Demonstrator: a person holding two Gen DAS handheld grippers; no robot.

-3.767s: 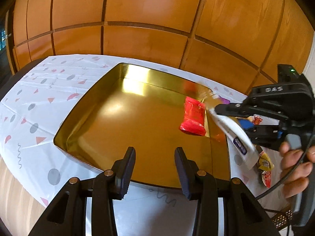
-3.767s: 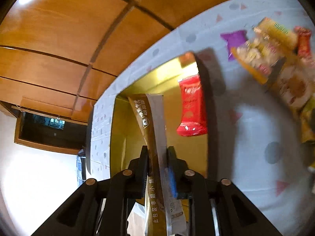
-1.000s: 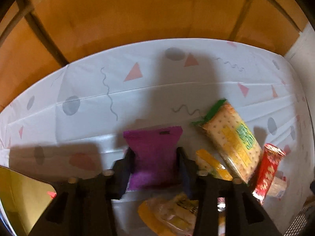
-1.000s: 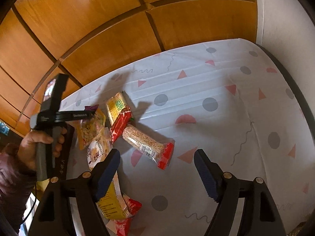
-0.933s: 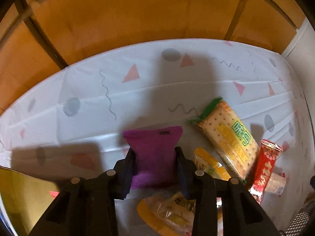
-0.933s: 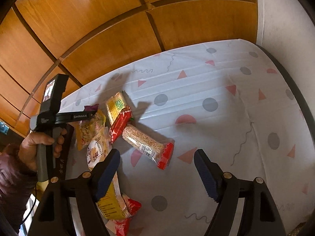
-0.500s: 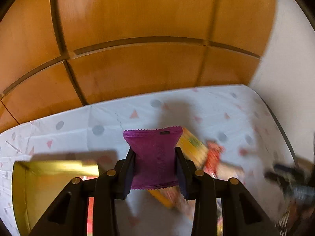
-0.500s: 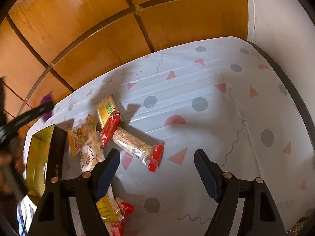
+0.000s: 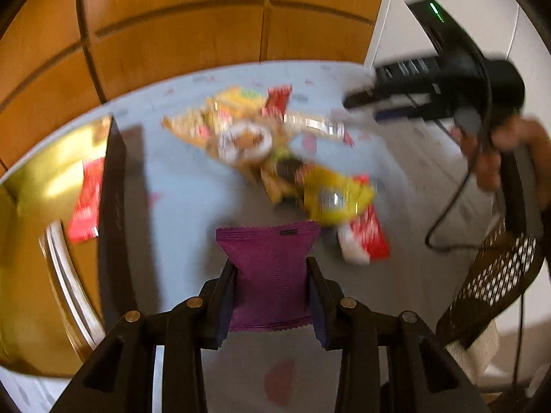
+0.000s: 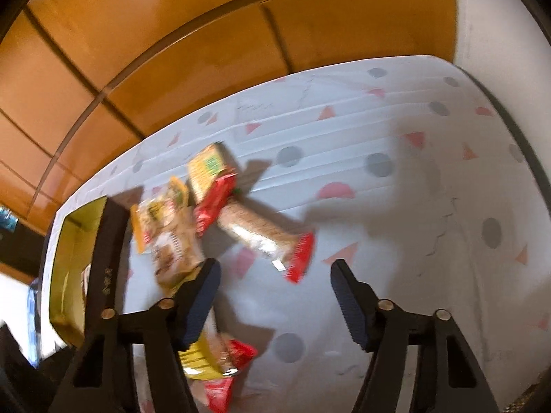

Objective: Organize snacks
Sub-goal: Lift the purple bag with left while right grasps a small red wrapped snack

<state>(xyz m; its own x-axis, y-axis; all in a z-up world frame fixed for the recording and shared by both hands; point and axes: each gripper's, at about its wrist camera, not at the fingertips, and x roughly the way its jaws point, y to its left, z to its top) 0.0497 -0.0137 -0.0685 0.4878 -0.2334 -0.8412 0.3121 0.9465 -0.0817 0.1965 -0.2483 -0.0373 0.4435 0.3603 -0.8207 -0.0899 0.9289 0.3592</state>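
Beyond the clamped purple packet (image 9: 272, 275), blurred snacks (image 9: 255, 137).

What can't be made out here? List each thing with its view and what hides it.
- Print on the loose snack packets: left wrist view, motion blur.
- Lower part of the purple packet: left wrist view, pinched between the left tongs.
- Gold tin contents: right wrist view, its dark wall blocks them.
- Yellow packet: right wrist view, partly behind the open right tongs.
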